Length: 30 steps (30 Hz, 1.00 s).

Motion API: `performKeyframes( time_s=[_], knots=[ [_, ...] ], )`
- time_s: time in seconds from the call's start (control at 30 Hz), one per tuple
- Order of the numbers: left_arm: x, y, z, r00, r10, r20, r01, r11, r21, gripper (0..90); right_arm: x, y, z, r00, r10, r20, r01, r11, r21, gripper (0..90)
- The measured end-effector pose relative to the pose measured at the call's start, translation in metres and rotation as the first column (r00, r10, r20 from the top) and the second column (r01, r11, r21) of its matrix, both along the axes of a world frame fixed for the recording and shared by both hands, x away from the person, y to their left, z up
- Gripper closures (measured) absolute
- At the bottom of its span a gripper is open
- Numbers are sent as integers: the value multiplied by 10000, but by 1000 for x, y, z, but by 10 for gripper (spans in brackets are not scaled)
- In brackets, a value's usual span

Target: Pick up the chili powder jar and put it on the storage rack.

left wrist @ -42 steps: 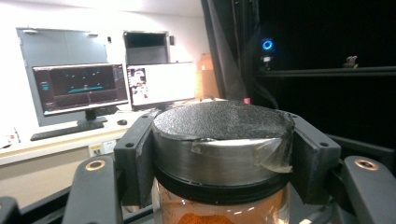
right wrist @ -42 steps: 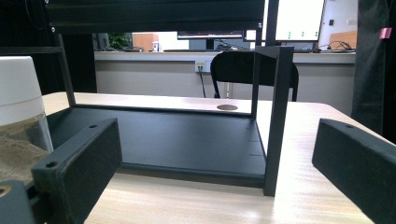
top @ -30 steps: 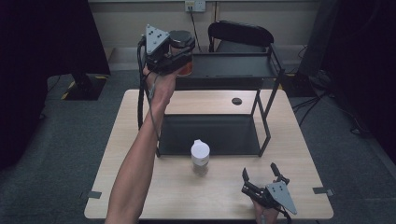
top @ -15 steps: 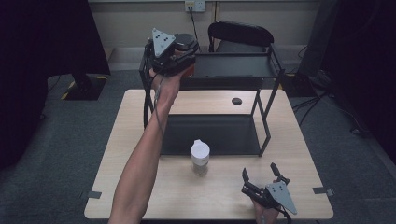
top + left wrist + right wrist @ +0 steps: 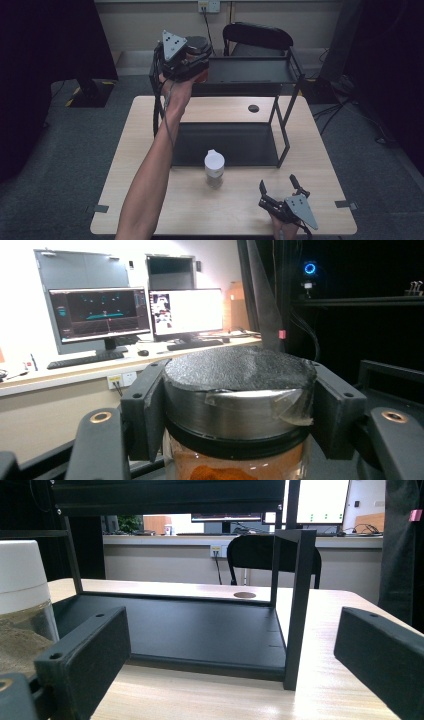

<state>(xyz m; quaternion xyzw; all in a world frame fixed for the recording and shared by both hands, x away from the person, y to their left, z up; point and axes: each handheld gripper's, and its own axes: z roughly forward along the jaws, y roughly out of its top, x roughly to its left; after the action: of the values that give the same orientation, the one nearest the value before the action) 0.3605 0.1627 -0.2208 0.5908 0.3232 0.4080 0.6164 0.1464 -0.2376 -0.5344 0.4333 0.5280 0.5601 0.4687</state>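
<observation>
A jar (image 5: 199,47) with a black lid and orange powder inside is up at the left end of the black rack's top shelf (image 5: 250,70). My left gripper (image 5: 196,59) is shut on it, and the pads (image 5: 145,415) press on both sides of the lid (image 5: 240,390). The jaws have just been opening very slightly, with the jar still between them. Whether its base rests on the shelf is hidden. My right gripper (image 5: 278,182) sits open near the table's front edge, with nothing between its jaws (image 5: 230,650). A white-lidded jar (image 5: 214,167) of pale powder (image 5: 22,595) stands to its left.
The rack's lower tray (image 5: 225,142) lies on the wooden table (image 5: 150,210), with its front right post (image 5: 297,605) just ahead of the right gripper. A black chair (image 5: 257,37) stands behind the table. A round cable hole (image 5: 253,108) is in the tabletop.
</observation>
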Motion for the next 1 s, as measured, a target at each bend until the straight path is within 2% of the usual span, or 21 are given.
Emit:
performKeyframes(
  time_s=[0.07,0.1,0.2,0.3,0.43,0.6,0.67,0.87,1.0],
  knots=[
    [0,-2,0,9999,134,20,-134,9999,2,295,0,0,0,10000,1,0,-1,10000,1,4],
    [1,0,1,9999,38,-93,-39,10000,-90,272,0,0,0,10000,1,0,-1,10000,1,4],
    [0,2,1,10000,41,-10,-42,9997,-232,198,0,0,0,10000,2,0,-2,10000,1,4],
    [-1,6,2,9999,-120,-8,119,9993,-365,123,0,0,0,10000,1,2,-1,10000,1,4],
    [-3,14,6,9988,-414,-258,399,9976,-562,25,0,0,0,10000,-1,-1,1,10000,2,4],
    [-10,19,2,9990,-413,-173,399,9965,-739,0,0,0,0,10000,-8,0,8,10000,0,4],
    [-15,21,-3,9991,-425,-23,422,9957,-823,0,0,0,0,10000,-7,0,7,10000,3,5],
    [-25,23,-15,9988,-444,199,457,9966,-683,0,0,0,0,10000,-15,-2,15,10000,4,4],
    [-28,26,-21,9987,-463,233,480,9958,-775,0,0,0,0,10000,-17,-2,17,10000,7,5]
  ],
)
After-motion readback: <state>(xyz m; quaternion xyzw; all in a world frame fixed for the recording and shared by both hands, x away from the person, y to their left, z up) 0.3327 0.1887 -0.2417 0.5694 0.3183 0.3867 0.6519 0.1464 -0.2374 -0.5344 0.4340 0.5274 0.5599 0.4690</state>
